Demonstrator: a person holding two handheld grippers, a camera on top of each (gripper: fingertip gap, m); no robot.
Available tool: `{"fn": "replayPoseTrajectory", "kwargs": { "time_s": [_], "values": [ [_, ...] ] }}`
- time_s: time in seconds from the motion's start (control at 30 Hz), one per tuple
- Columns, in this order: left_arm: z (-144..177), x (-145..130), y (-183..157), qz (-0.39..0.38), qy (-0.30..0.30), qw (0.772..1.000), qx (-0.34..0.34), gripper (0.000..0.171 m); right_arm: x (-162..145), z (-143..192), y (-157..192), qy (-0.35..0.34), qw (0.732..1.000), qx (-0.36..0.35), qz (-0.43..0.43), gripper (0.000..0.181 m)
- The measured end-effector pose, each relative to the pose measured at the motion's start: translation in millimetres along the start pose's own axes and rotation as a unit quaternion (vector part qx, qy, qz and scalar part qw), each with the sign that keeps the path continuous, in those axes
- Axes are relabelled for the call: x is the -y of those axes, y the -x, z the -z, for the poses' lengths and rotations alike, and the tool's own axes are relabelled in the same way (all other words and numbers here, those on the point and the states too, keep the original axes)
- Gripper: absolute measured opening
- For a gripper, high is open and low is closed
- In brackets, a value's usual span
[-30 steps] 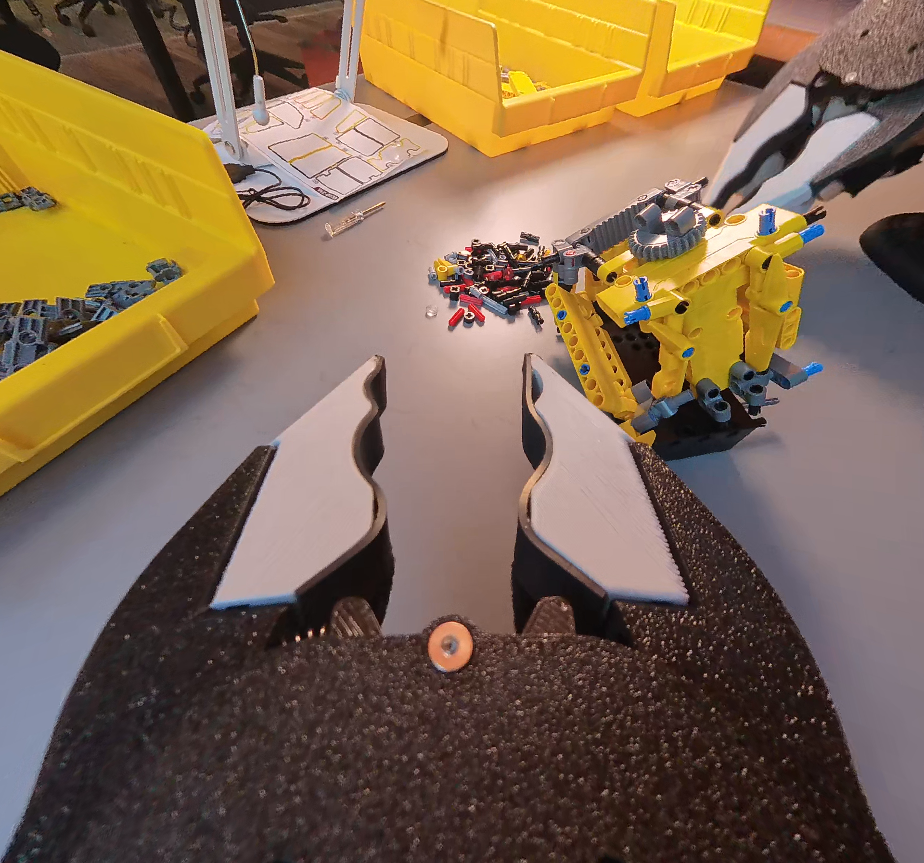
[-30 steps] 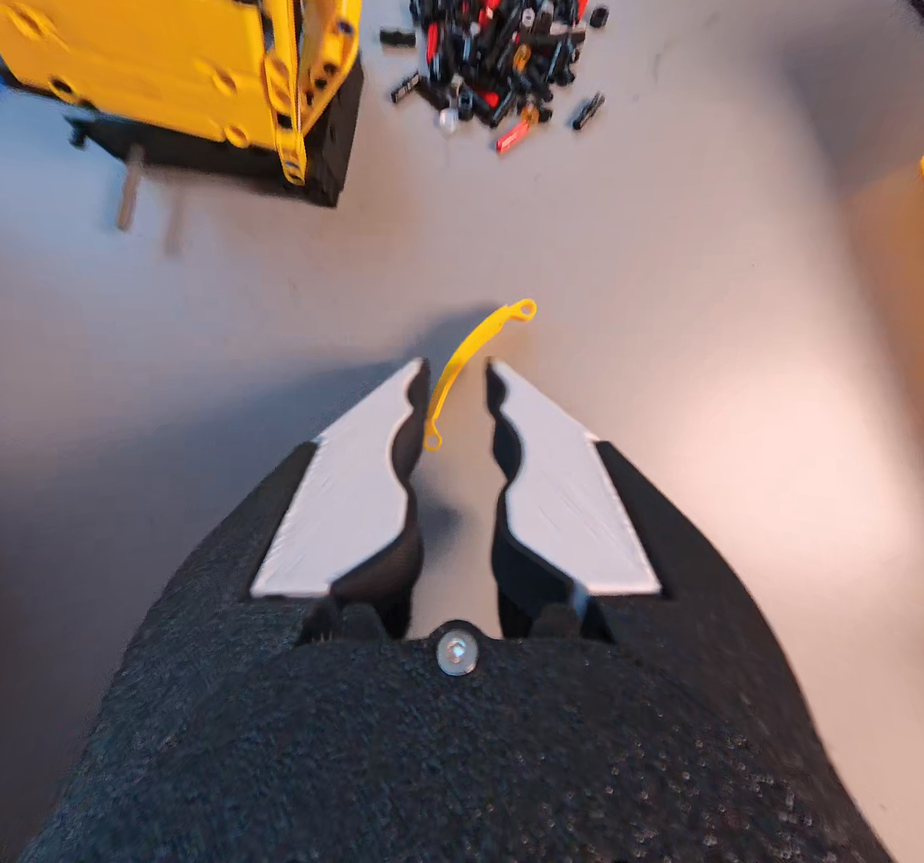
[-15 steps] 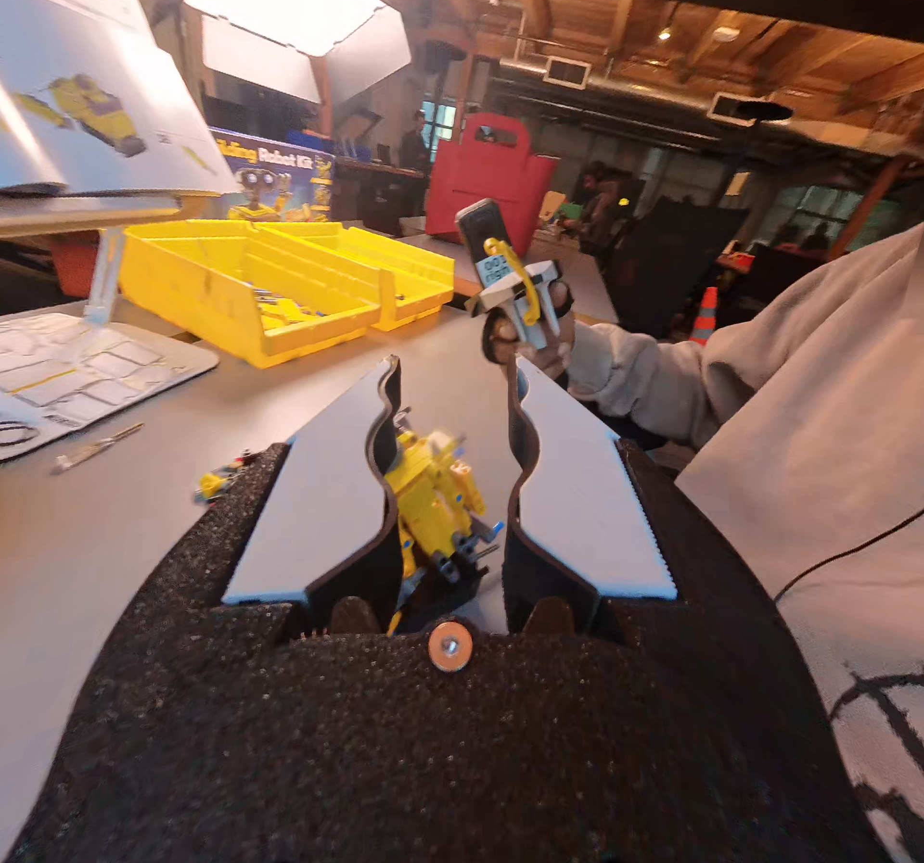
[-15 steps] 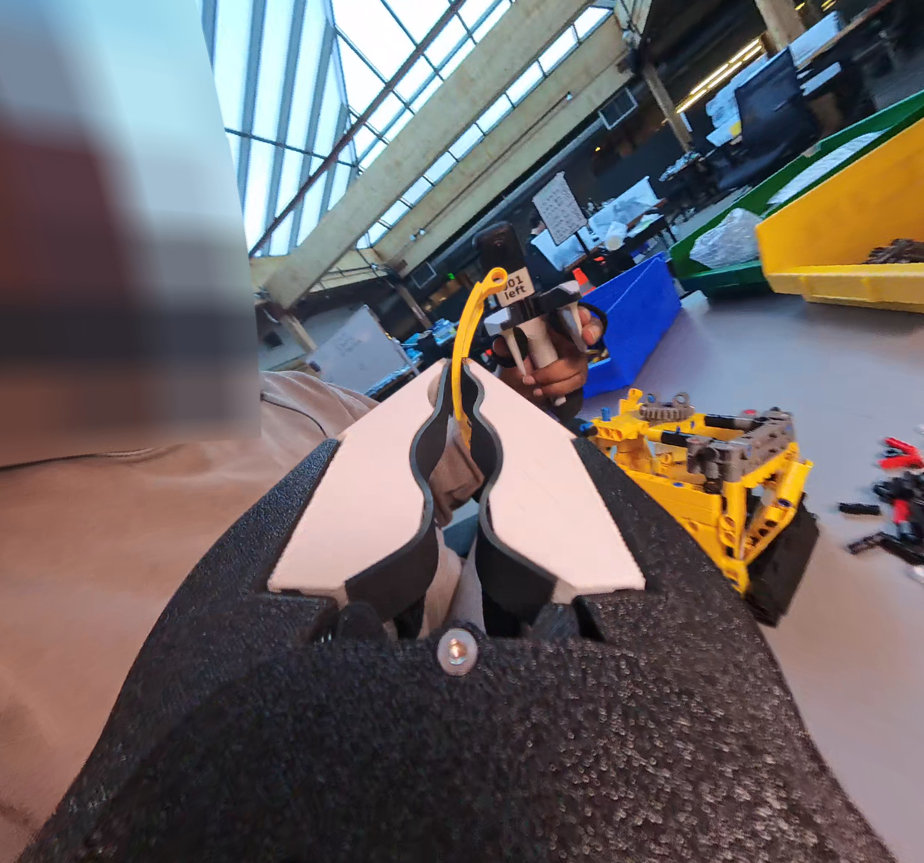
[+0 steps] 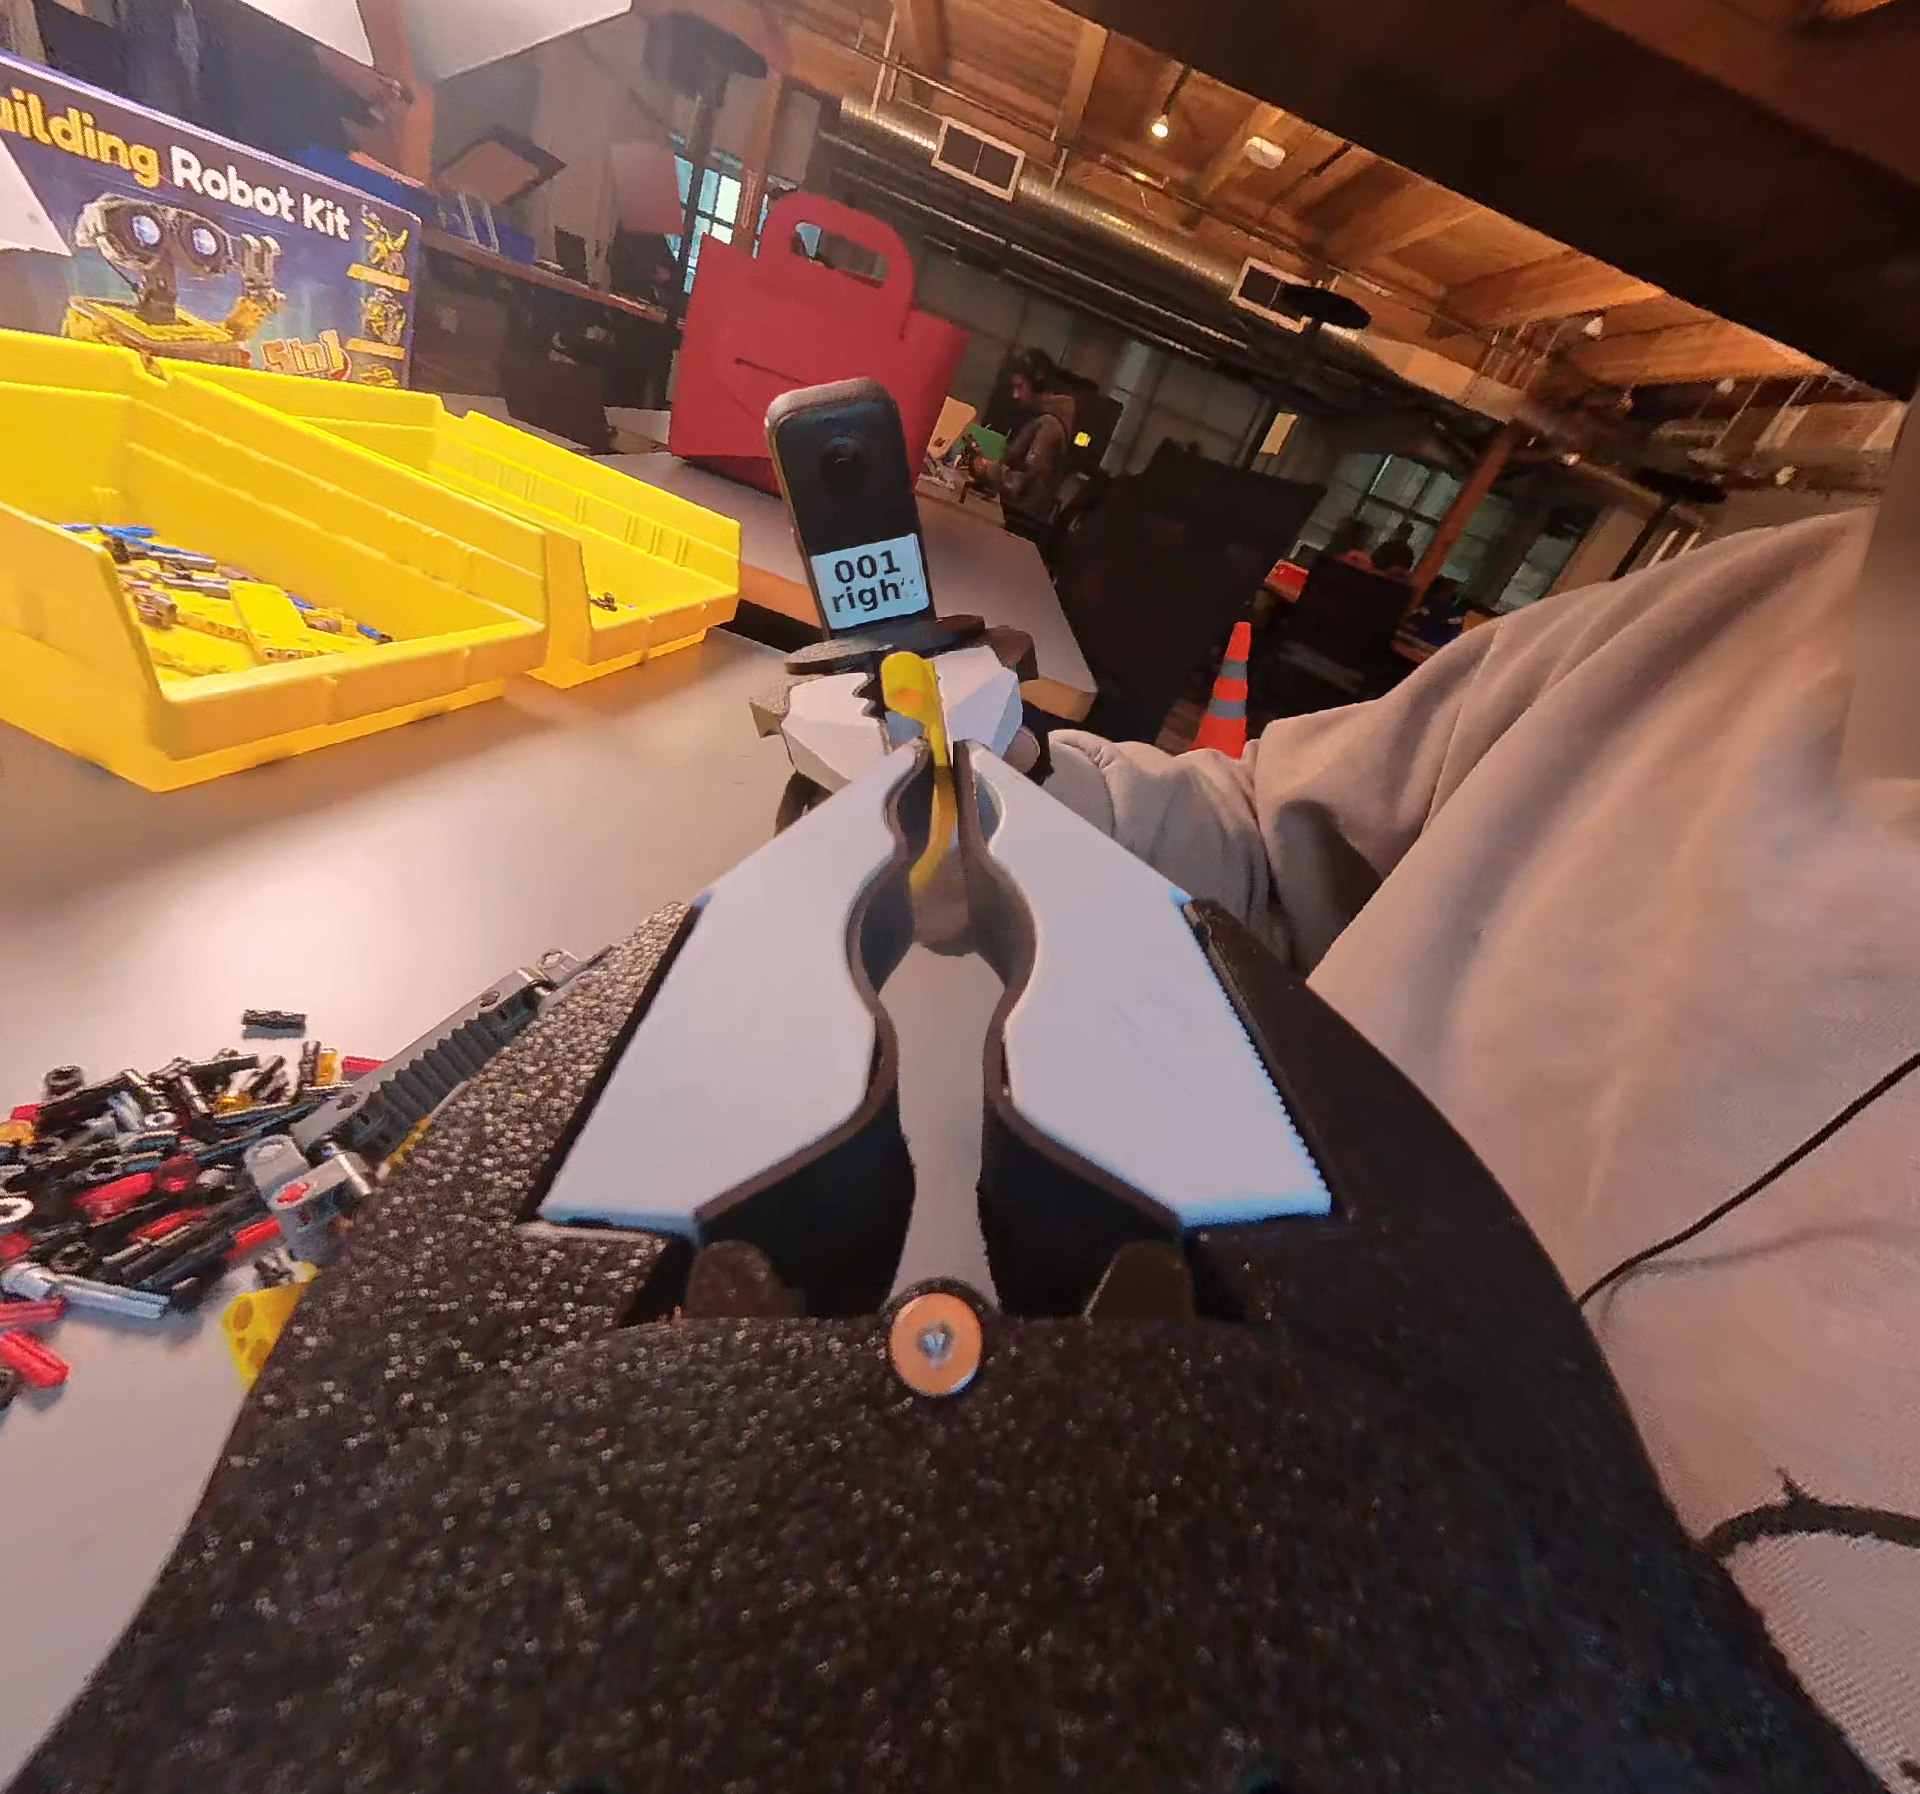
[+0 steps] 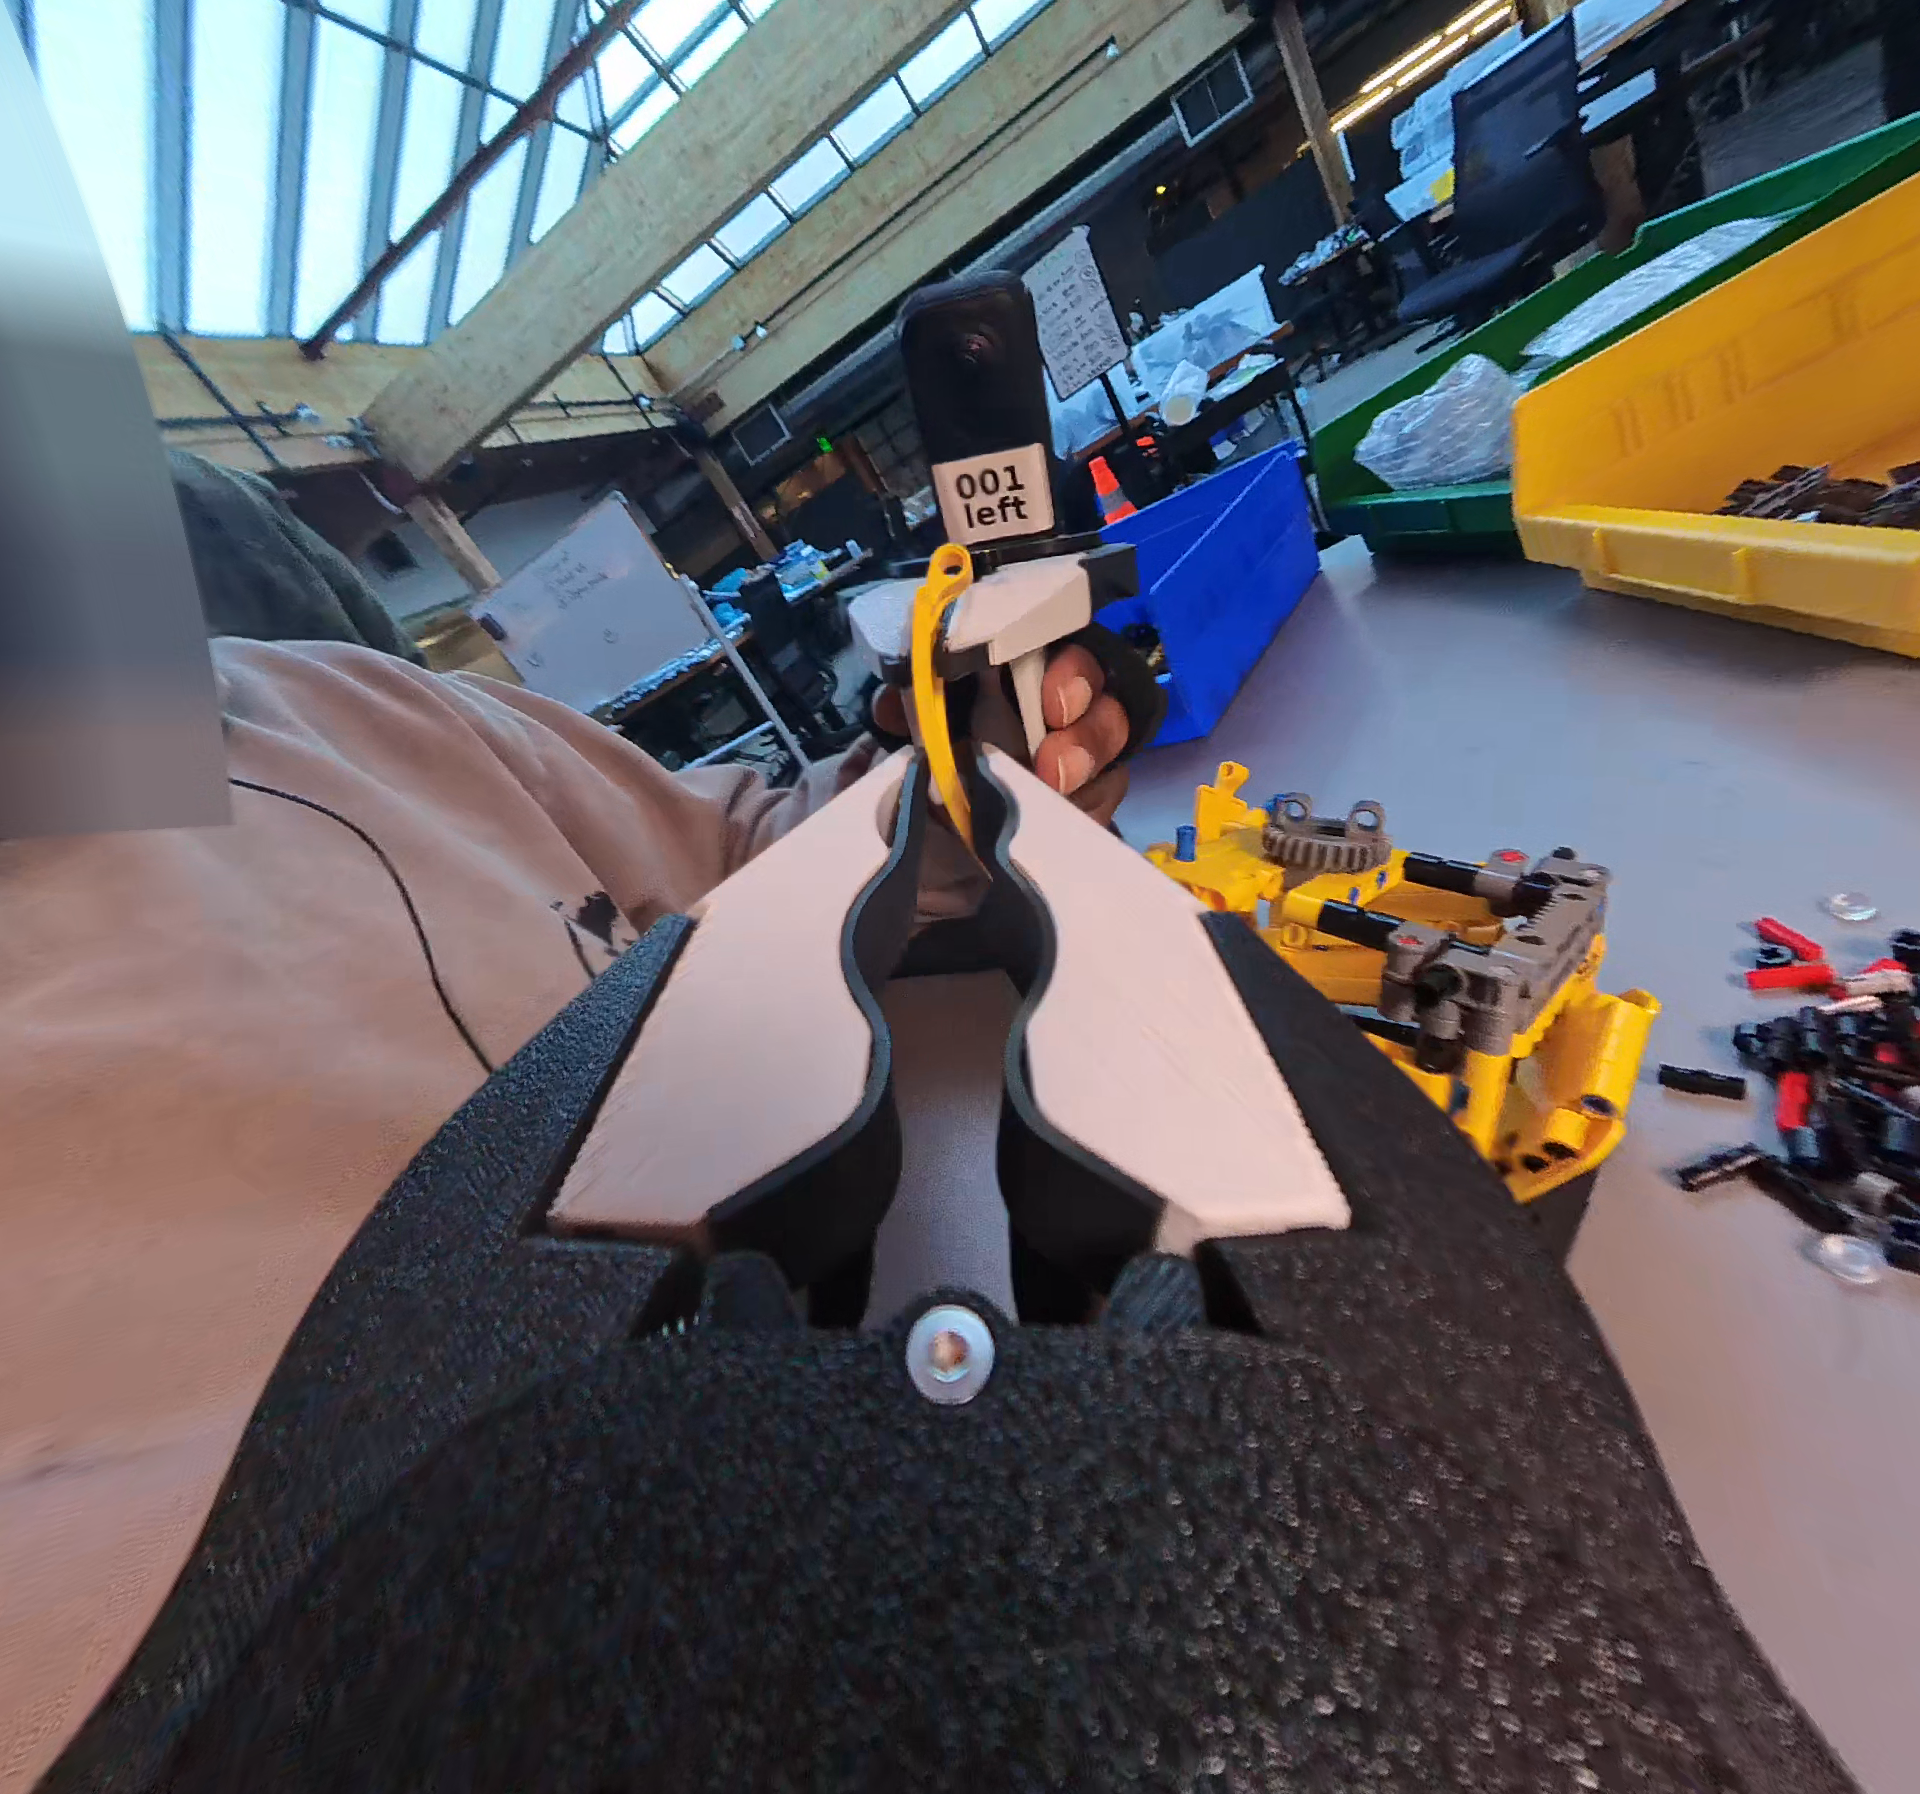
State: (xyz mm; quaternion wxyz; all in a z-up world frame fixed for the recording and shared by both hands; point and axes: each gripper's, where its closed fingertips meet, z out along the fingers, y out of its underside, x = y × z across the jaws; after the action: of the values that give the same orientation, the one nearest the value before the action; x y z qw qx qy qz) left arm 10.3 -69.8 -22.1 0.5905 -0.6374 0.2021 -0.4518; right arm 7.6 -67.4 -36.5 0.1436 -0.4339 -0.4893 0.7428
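In the left wrist view the left gripper (image 5: 940,773) pinches the lower end of a thin curved yellow strip (image 5: 928,757), seemingly to share its hold, while in the right wrist view the right gripper (image 6: 951,778) clamps the same strip (image 6: 933,664) at its tips, just ahead of the yellow brick model (image 6: 1455,975) lying off to its right.

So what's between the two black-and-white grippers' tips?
A thin curved yellow plastic strip bridges the left gripper and right gripper, both shut on it; each wrist view shows this.
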Motion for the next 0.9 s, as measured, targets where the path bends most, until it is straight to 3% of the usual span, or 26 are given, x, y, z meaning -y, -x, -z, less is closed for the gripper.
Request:
{"fn": "replayPoseTrajectory", "kwargs": {
  "time_s": [0.1, 0.17, 0.27, 0.33, 0.37, 0.5, 0.6, 0.77, 0.9],
  "values": [
    [1.7, -4.5, 1.7, -0.102, 0.010, 0.994, 0.036, 0.001, -1.5, 5.7, -11.1, 0.012, 0.997, -0.051, 0.050, 0.013],
    [5.2, -5.0, 3.9, -0.230, 0.021, 0.969, 0.089, 0.001, -1.5, 12.5, -19.0, 0.023, 0.991, -0.091, 0.094, 0.025],
    [8.9, -5.6, 3.7, -0.391, 0.048, 0.906, 0.156, 0.001, -5.0, 19.8, -27.7, 0.068, 0.955, -0.165, 0.236, 0.035],
    [11.9, -10.9, 11.6, -0.480, 0.082, 0.849, 0.206, 0.001, -8.2, 18.9, -30.2, 0.102, 0.915, -0.203, 0.335, 0.036],
    [13.0, -13.7, 15.4, -0.516, 0.100, 0.820, 0.226, 0.001, -10.7, 15.1, -26.9, 0.108, 0.908, -0.201, 0.352, 0.036],
    [15.3, -25.8, 28.6, -0.603, 0.152, 0.735, 0.270, 0.002, -19.9, -0.5, -10.1, 0.078, 0.968, -0.117, 0.208, 0.047],
    [15.5, -31.9, 33.4, -0.629, 0.170, 0.705, 0.279, 0.001, -12.9, 0.2, -6.5, 0.028, 0.995, -0.062, 0.075, 0.049],
    [10.6, -42.1, 37.1, -0.677, 0.196, 0.652, 0.278, 0.001, -14.6, 0.1, -18.3, 0.002, 0.996, -0.032, -0.088, 0.047],
    [1.7, -46.7, 31.7, -0.704, 0.198, 0.627, 0.268, 0.002, -16.9, -2.9, -26.5, -0.013, 0.988, -0.033, -0.150, 0.025]
  ]
}}
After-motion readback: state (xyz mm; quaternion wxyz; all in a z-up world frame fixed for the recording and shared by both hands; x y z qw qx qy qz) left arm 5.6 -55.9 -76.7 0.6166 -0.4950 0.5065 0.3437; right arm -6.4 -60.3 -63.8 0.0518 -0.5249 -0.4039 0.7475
